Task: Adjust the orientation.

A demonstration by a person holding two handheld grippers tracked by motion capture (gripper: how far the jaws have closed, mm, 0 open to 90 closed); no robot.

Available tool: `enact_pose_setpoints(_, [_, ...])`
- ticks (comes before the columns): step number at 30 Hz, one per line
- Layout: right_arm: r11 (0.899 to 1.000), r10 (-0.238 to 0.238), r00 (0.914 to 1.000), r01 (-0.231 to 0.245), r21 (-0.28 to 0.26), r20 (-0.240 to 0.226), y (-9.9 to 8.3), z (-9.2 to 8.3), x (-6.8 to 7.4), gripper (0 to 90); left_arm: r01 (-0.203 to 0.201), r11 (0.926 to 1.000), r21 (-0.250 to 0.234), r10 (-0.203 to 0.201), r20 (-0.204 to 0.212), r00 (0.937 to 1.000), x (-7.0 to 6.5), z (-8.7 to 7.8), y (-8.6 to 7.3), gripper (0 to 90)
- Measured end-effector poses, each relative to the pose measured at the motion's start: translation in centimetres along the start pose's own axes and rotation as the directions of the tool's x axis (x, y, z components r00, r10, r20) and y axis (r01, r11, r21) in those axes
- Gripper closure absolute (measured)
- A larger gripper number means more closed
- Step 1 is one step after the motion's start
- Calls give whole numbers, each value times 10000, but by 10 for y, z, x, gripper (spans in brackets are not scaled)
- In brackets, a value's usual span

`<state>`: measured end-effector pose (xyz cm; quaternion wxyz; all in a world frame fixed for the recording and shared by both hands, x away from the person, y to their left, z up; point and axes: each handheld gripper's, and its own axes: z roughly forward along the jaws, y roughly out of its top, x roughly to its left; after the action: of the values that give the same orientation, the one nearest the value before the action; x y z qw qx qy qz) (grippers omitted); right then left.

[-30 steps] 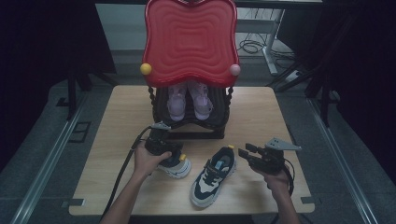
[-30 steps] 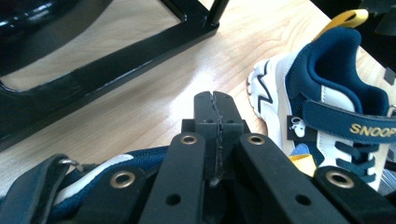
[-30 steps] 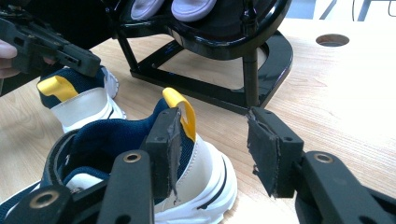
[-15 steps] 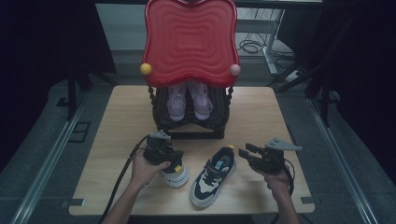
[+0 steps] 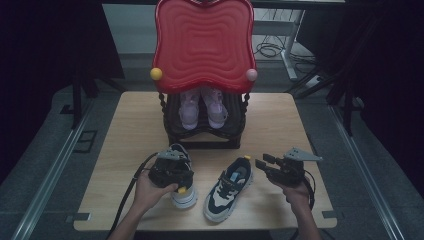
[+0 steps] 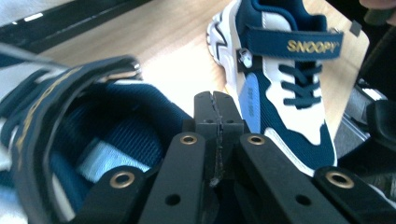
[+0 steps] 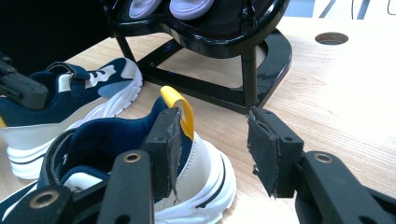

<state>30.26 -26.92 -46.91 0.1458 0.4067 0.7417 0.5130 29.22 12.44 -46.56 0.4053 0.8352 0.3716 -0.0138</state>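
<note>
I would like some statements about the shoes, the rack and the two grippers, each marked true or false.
1. The left gripper has its jaws shut at the left navy-and-white sneaker. True.
2. The right gripper clamps the right navy-and-white sneaker. False: its jaws stand open beside the heel.
3. A pair of pale purple shoes sits on the black rack. True.
4. The wavy panel above the rack is blue. False: it is red.
5. Both sneakers lie on the wooden table. True.
</note>
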Motion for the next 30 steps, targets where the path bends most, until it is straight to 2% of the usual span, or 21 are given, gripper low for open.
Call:
enact_pose_setpoints(6, [10000, -24, 10000, 24, 25, -4, 0, 1, 0, 547, -240, 9992, 307, 242, -51, 9997, -5, -7, -6, 900])
enact_pose_setpoints(13, [10000, 3, 10000, -3, 66, -25, -1, 2, 0, 546, -121, 9994, 336, 123, -53, 9999, -1, -11, -13, 900])
enact_pose_setpoints(24, [10000, 47, 10000, -47, 56, -10, -1, 2, -1, 546, -84, 9994, 340, 83, 16, 10000, 2, -14, -15, 900])
enact_pose_setpoints(27, [10000, 55, 10000, -55, 56, -6, -1, 2, -1, 546, -55, 9998, 175, 54, 40, 10000, 3, -16, -15, 898])
enact_pose_setpoints(30, [10000, 44, 10000, -44, 41, 8, -1, 1, -1, 546, 110, 9994, -330, -110, 1, 9999, 6, -26, -14, 897])
